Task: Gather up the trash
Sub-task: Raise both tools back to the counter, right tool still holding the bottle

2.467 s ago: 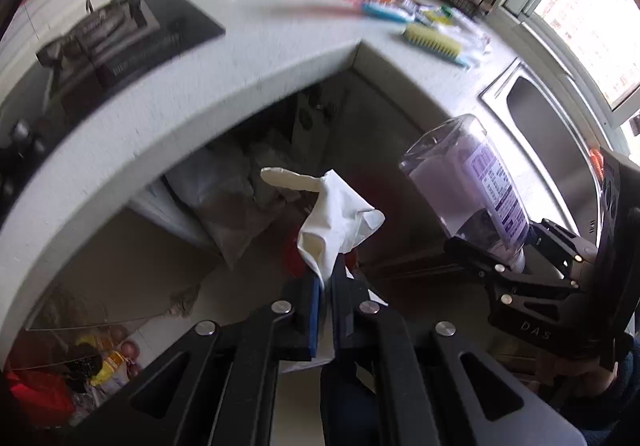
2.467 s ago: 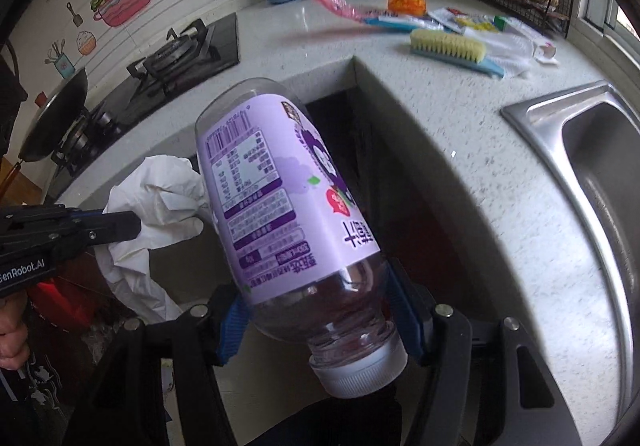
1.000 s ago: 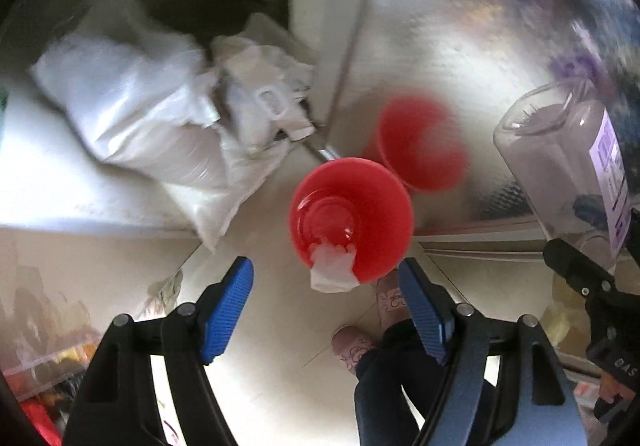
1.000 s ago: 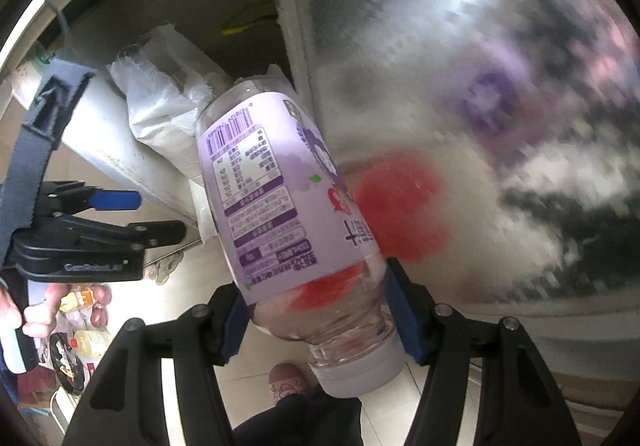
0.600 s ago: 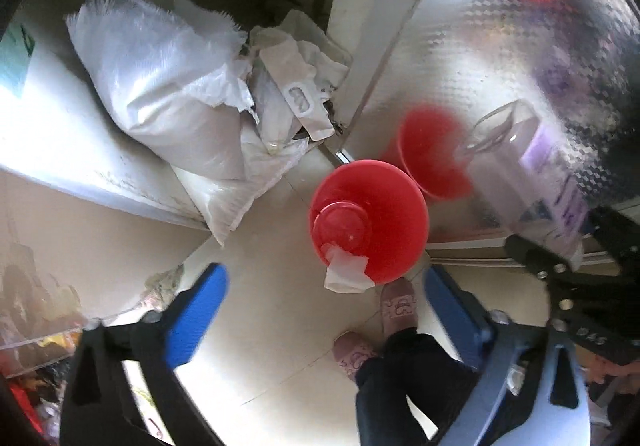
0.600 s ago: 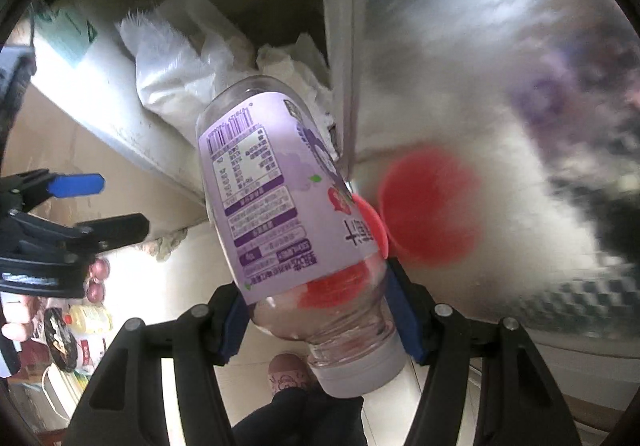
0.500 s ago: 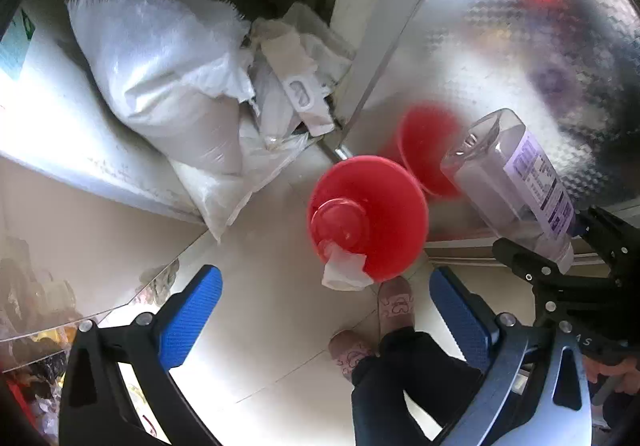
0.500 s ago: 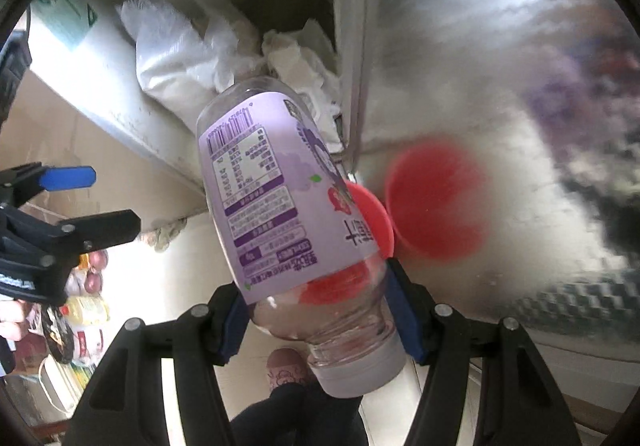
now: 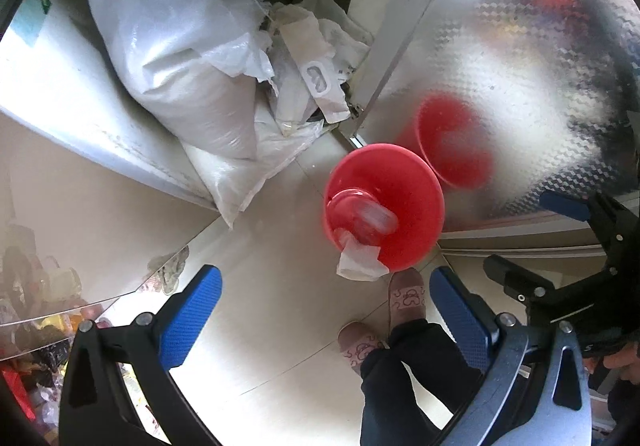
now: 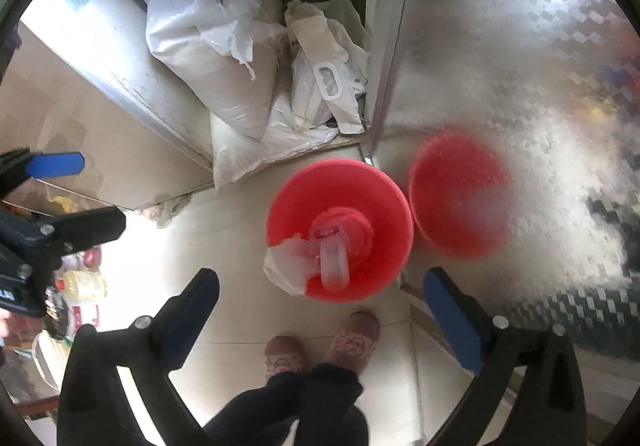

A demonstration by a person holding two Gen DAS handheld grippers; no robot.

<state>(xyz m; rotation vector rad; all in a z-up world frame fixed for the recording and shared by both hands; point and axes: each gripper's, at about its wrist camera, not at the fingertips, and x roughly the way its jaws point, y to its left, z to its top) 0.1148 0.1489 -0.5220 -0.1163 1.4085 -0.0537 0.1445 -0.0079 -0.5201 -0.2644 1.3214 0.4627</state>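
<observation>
Both tools, left tool (image 9: 320,310) and right tool (image 10: 320,306), are spread wide and empty. Bottle (image 10: 334,258) and white glove (image 10: 286,266) lie in the red bin (image 10: 376,190) at frame center.

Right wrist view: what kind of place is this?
Probably a home kitchen floor: pale floor tiles, an open cupboard holding white woven sacks, and a round red plastic bin.

Bucket (image 10: 372,182) sits on the floor (image 10: 224,230) just ahead of the feet (image 10: 320,346), bottle (image 10: 334,260) lying inside it, a wipe (image 10: 286,266) draped over its near-left rim. Sacks (image 10: 208,58) piled behind-left, cabinet door (image 10: 520,58) to the right.
</observation>
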